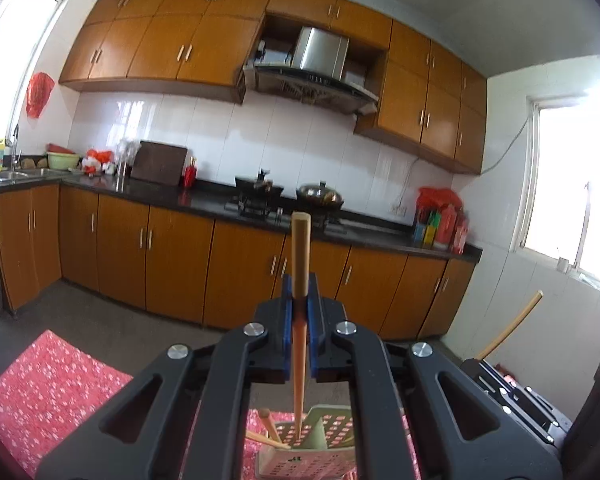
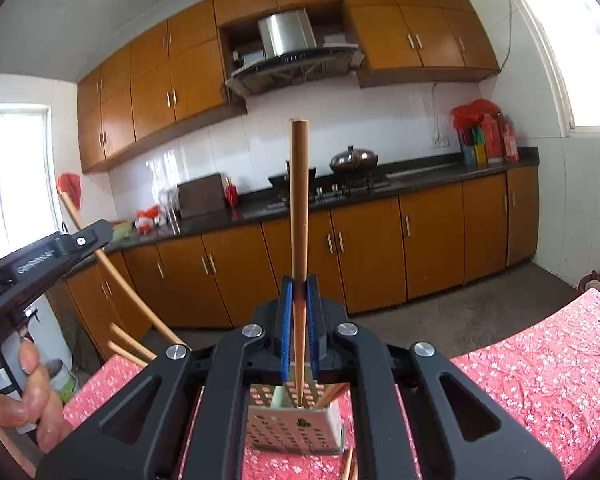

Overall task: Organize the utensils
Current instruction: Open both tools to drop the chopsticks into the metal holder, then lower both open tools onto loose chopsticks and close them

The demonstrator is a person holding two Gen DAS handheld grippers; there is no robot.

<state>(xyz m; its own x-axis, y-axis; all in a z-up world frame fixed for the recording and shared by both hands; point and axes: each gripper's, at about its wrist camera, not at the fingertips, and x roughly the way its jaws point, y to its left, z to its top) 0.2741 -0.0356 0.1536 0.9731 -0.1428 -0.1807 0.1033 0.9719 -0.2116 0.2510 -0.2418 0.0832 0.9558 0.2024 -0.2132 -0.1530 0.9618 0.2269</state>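
The left gripper (image 1: 300, 300) is clenched on 1 slim, round wooden chopstick (image 1: 300, 256), held upright between blue ridged pads. The right gripper (image 2: 299, 300) grips another tapered wooden chopstick (image 2: 299, 200) the same way. Below them, a pale green perforated plastic holder (image 1: 320, 428) stands on the bench's red floral cloth (image 1: 48, 392), with 2 more chopsticks (image 1: 270, 428) inside.

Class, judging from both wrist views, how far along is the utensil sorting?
Done: chopsticks already stand in the perforated holder. In hand: each claw, left and right, grips one chopstick above it. Left: at least one chopstick lies on the red cloth.
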